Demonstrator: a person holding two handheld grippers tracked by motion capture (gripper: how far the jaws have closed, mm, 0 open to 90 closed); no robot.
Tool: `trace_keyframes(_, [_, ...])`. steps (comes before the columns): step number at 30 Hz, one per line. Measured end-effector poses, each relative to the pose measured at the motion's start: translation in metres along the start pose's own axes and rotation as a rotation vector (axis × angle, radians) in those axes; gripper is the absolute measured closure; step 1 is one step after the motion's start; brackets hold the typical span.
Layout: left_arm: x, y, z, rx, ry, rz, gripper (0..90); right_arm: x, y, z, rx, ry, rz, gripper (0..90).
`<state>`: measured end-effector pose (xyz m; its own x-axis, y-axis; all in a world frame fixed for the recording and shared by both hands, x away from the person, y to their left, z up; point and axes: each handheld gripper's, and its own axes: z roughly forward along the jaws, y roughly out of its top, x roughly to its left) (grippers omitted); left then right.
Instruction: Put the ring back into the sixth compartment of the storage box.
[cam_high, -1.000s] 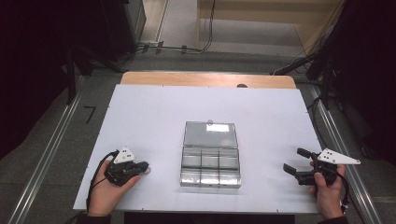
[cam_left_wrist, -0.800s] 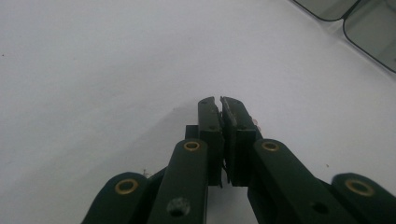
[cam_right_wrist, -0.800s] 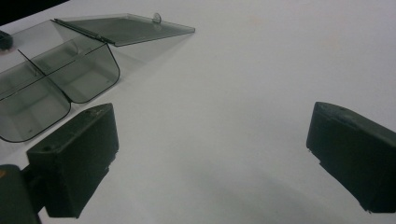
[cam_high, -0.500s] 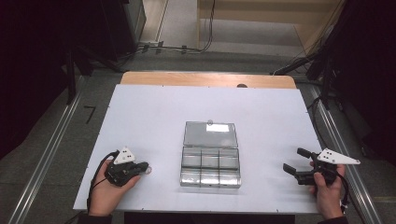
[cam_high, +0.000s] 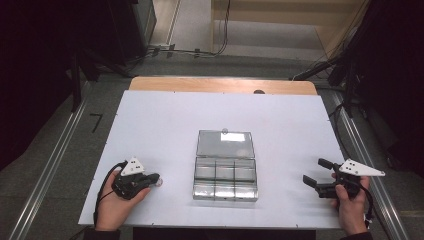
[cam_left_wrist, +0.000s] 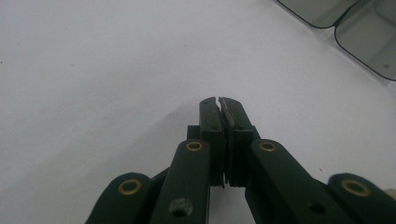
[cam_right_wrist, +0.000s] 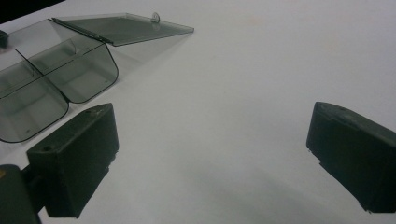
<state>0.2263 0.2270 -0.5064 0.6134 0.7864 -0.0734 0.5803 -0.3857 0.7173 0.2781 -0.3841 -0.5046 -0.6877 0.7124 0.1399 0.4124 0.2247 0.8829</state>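
Observation:
A clear plastic compartment box (cam_high: 225, 179) sits in the middle of the white table, its lid (cam_high: 225, 144) folded back flat behind it. The compartments look empty. A hand at the front left holds my left gripper (cam_high: 153, 178), which points right toward the box and is shut. In the left gripper view the left gripper (cam_left_wrist: 220, 101) has its pads pressed together with nothing between them. My right gripper (cam_high: 314, 171) is held at the front right, pointing left, its jaws wide open. In the right gripper view the right gripper (cam_right_wrist: 210, 154) has bare table between its fingers, and the box (cam_right_wrist: 56, 79) lies beyond.
The white table (cam_high: 150, 125) has a wooden strip (cam_high: 220, 84) along its far edge. Cables (cam_high: 195, 50) run across the floor behind it, and metal rails (cam_high: 50, 165) flank the sides. A corner of the box (cam_left_wrist: 369, 32) shows in the left gripper view.

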Motion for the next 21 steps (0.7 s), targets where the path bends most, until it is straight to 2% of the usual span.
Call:
trace_keyframes(11, [-0.002, 0.005, -0.009, -0.033, 0.01, 0.01, 89.2, 0.0, 0.0, 0.0, -0.002, -0.005, -0.003, 0.9])
trace_keyframes(21, [-0.007, 0.013, -0.015, -0.05, 0.018, 0.038, 89.3, 0.0, 0.0, 0.001, -0.001, -0.007, -0.006, 0.9])
